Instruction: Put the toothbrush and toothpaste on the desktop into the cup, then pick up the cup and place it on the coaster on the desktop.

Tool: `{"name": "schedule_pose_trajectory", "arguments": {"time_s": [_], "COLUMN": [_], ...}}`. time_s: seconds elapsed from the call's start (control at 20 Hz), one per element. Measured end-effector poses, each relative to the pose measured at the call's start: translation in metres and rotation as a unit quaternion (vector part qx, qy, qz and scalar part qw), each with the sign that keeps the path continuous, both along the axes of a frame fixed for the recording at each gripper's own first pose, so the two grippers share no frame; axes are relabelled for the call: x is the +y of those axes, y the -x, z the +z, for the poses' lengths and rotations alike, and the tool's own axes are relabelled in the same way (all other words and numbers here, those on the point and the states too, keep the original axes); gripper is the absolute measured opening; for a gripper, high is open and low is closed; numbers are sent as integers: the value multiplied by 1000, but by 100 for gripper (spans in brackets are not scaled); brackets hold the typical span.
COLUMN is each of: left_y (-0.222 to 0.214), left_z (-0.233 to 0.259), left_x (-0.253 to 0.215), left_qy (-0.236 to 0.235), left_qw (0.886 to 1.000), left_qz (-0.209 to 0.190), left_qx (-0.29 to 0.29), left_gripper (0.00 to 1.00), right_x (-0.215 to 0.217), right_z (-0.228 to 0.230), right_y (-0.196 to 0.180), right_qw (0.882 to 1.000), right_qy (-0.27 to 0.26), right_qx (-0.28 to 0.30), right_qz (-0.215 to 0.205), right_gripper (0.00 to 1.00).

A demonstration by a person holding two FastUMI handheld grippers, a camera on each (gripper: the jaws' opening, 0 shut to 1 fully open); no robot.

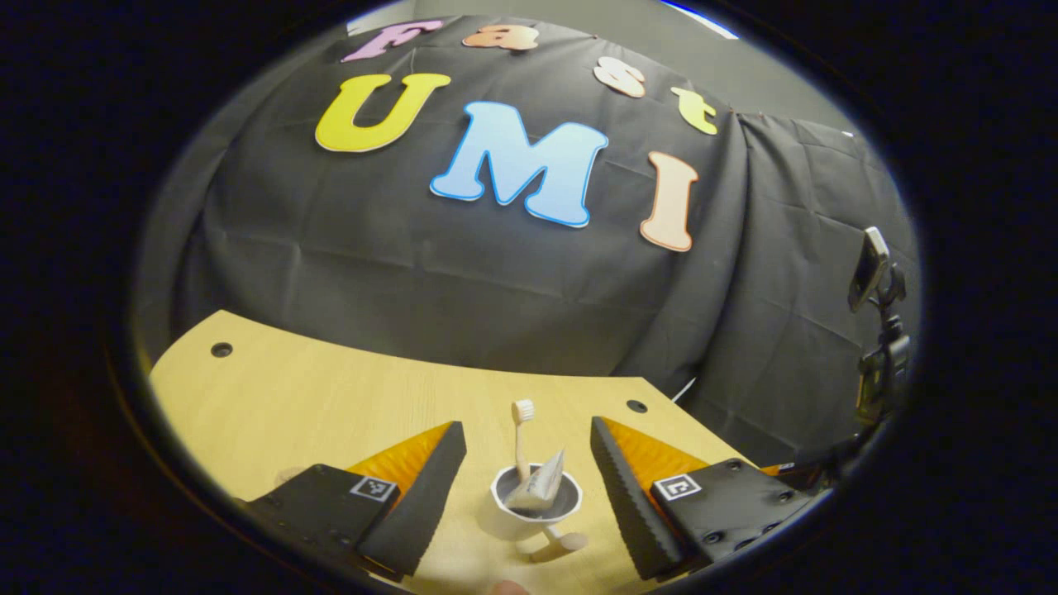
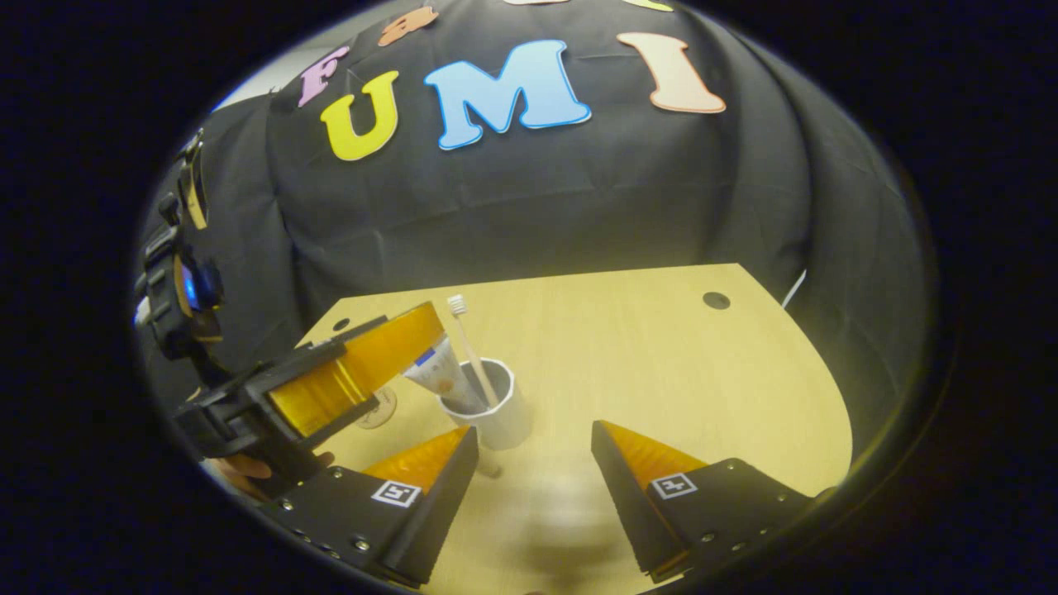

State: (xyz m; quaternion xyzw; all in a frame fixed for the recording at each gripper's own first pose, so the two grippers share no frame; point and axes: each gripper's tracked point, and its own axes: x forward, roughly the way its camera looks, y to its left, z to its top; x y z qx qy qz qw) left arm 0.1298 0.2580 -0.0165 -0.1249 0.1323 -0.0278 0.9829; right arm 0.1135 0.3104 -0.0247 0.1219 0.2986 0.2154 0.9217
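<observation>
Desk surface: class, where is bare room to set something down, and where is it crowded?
Free: the wood right of the cup, out to the desk edge and the hole. Crowded: the cup's left side, where the left claw hangs by the toothpaste and toothbrush.

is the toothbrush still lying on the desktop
No, in the left gripper view the toothbrush stands upright in the cup beside the toothpaste, bristle head up.

Pale wood desktop (image 2: 661, 364) (round holes near its edges), white cup (image 2: 496, 413) standing on it
</observation>
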Motion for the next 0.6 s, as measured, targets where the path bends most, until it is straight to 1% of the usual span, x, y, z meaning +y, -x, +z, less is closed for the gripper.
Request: {"name": "schedule_pose_trajectory", "arguments": {"time_s": [0.05, 0.1, 0.15, 0.2, 0.25, 0.4, 0.6], "left_y": [4, 8, 11, 15, 19, 33, 51], "left_z": [7, 12, 17, 21, 23, 28, 30], "left_x": [6, 12, 19, 26, 33, 53, 79], "left_qy": [-4, -9, -13, -15, -16, -23, -30], "left_qw": [1000, 1000, 1000, 1000, 1000, 999, 999], "left_qz": [1, 5, 9, 13, 17, 29, 44], "left_qx": [-4, -6, -10, -13, -13, -12, -9], "left_gripper": [92, 96, 96, 92, 96, 96, 96], "right_x": [7, 13, 18, 23, 29, 45, 62], "right_z": [0, 0, 0, 0, -2, -11, -26], "right_y": [-1, -1, -2, -3, -4, -5, -9], "right_qw": [1000, 1000, 1000, 1000, 1000, 999, 996], "right_qy": [0, 1, 5, 9, 12, 23, 44], "right_qx": [4, 9, 12, 12, 14, 34, 72], "right_qz": [4, 8, 10, 13, 16, 30, 39], "right_gripper": [85, 85, 85, 86, 86, 85, 86]}}
